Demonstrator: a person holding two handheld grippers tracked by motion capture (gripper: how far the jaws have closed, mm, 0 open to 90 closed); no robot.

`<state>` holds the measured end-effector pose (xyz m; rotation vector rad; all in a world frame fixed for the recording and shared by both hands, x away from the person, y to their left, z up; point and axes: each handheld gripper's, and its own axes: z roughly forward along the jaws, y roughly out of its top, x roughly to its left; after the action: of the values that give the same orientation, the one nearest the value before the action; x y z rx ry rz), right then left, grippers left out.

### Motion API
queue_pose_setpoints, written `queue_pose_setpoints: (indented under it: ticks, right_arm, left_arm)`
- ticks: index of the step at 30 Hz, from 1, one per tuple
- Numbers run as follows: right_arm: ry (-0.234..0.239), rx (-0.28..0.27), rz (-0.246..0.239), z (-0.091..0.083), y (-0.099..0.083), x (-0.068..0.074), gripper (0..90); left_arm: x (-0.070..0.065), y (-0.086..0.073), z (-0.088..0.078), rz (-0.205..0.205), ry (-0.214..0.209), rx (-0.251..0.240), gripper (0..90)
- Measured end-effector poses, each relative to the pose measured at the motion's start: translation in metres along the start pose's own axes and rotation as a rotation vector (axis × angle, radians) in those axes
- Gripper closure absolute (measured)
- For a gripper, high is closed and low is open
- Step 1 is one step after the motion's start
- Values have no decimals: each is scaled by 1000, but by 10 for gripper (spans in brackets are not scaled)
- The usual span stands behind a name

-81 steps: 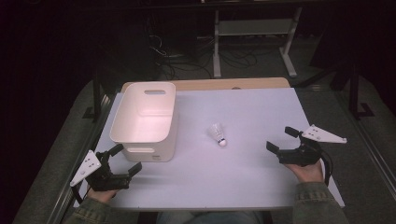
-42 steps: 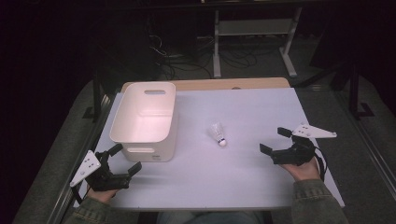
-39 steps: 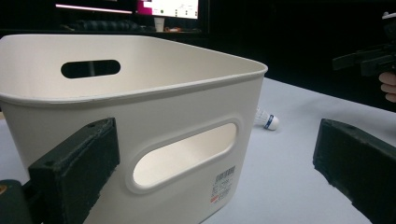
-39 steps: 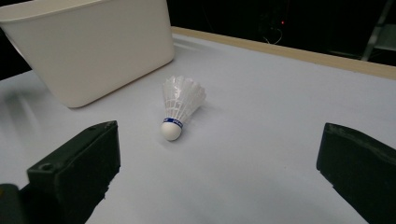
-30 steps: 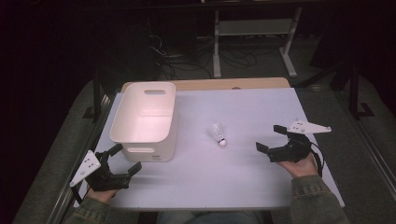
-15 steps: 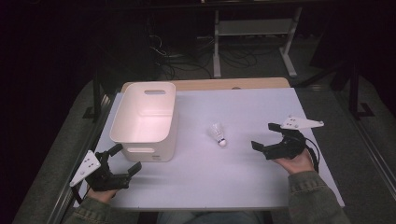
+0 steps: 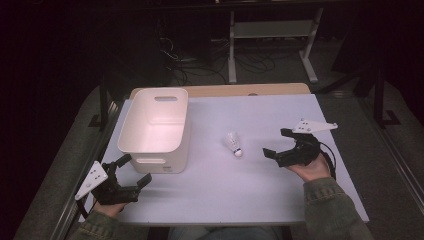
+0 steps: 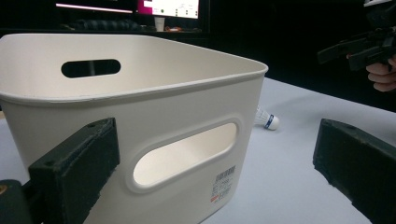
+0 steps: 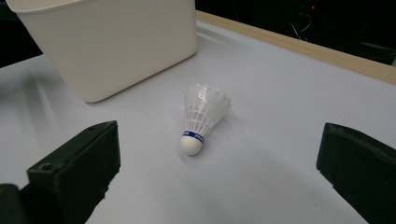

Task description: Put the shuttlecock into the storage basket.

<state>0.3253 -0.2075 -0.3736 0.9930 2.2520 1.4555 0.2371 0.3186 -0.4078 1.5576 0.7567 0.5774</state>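
Note:
A white shuttlecock [image 7: 233, 144] with a blue band lies on its side in the middle of the table, its cork end toward the near edge. In the right gripper view the shuttlecock [image 9: 201, 116] sits ahead, between the two wide-apart jaws. My right gripper [image 7: 278, 143] is open, a short way to the shuttlecock's right, pointing at it. My left gripper [image 7: 134, 169] is open at the near left corner, just in front of the white bin [image 7: 156, 129]. The left gripper view faces the bin [image 8: 140, 121], with the shuttlecock [image 8: 268, 118] beyond.
The white table [image 7: 280, 115] has a wooden strip along its far edge. Behind it stand a metal frame and cables on a dark floor. The bin has handle slots in its end walls and looks empty.
My right gripper has moved left across the table toward the shuttlecock, staying open. The left gripper, bin and shuttlecock have not moved.

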Motion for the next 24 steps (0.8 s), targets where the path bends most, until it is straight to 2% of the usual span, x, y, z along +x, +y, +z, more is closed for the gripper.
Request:
queue_pose_setpoints:
  ticks: [23, 24]
  right_arm:
    - [26, 56, 12, 26, 14, -2, 0]
    - [28, 60, 11, 28, 15, -3, 0]
  left_arm:
    - [0, 0, 0, -6, 2, -1, 0]
    - [0, 0, 0, 4, 1, 3, 0]
